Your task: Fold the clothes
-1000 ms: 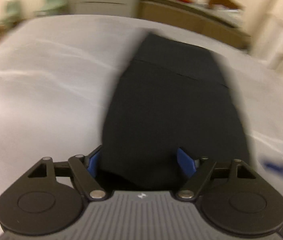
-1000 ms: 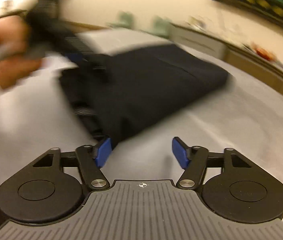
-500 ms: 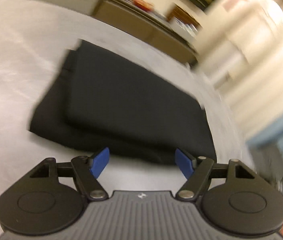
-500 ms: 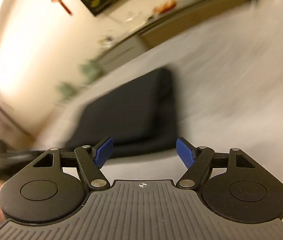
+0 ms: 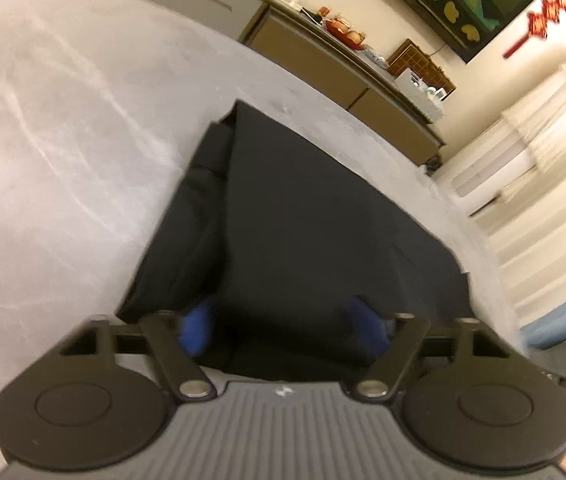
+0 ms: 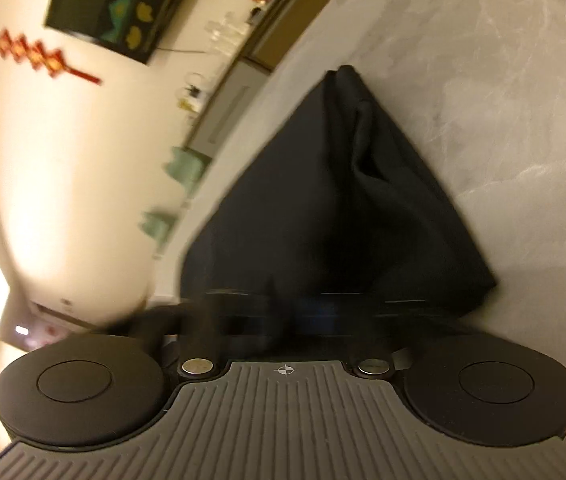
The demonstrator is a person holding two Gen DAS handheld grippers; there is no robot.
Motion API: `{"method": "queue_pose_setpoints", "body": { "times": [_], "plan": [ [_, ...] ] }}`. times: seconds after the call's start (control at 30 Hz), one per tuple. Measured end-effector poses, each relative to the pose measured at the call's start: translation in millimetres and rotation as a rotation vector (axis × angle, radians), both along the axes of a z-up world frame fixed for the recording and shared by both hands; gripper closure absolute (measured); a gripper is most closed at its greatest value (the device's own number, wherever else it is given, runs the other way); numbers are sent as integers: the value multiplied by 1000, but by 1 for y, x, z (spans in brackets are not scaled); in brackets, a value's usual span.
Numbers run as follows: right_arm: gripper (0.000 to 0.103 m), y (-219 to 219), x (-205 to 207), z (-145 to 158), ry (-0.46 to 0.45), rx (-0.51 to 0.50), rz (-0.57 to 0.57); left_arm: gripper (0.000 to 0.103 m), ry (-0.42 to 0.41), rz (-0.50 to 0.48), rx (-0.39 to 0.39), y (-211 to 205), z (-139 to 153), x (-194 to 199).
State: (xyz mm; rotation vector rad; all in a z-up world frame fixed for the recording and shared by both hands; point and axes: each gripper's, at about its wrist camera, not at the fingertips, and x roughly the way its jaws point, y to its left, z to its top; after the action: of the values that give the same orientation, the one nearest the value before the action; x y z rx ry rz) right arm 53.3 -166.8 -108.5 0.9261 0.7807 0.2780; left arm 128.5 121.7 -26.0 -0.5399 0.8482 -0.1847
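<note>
A black folded garment (image 5: 315,216) lies on the pale grey table (image 5: 63,152). My left gripper (image 5: 283,326) is open, with its blue fingers (image 5: 197,330) spread over the garment's near edge. In the right wrist view the same garment (image 6: 323,200) lies ahead on the table (image 6: 523,120). My right gripper (image 6: 315,312) is at the garment's near edge; its fingers are motion-blurred and dark, so their state is unclear.
A long sideboard (image 5: 323,52) with glassware and dishes stands along the far wall beyond the table. A dark wall panel (image 6: 123,4) and a red hanging ornament (image 6: 43,56) are on the wall. Pale green chairs (image 6: 175,184) stand past the table edge.
Both grippers have moved forward onto the near edge of the black garment. The left fingers now straddle the cloth. The right fingers, spread before, now show as a blur at the cloth.
</note>
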Motion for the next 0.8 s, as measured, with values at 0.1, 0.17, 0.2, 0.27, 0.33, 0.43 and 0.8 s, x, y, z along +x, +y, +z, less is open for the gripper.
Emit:
{"method": "queue_pose_setpoints", "body": {
  "times": [0.1, 0.17, 0.2, 0.27, 0.33, 0.43, 0.8],
  "plan": [
    [101, 2, -20, 22, -95, -66, 47, 96, -29, 5, 36, 11, 8, -20],
    [101, 5, -29, 23, -73, -133, 89, 97, 8, -15, 88, 9, 0, -22],
    [101, 7, -32, 20, -46, -172, 106, 100, 43, -13, 112, 7, -8, -20],
    [101, 12, -31, 10, -19, -226, 140, 98, 51, -1, 123, 9, -13, -19],
    [102, 11, -34, 10, -38, -218, 131, 98, 44, -1, 147, 9, -9, -22],
    [95, 10, -36, 20, -48, -292, 163, 94, 34, -3, 189, 8, -1, -28],
    [50, 53, -60, 80, -371, -697, 250, 52, 24, 65, 257, -7, 11, -35]
  ]
}}
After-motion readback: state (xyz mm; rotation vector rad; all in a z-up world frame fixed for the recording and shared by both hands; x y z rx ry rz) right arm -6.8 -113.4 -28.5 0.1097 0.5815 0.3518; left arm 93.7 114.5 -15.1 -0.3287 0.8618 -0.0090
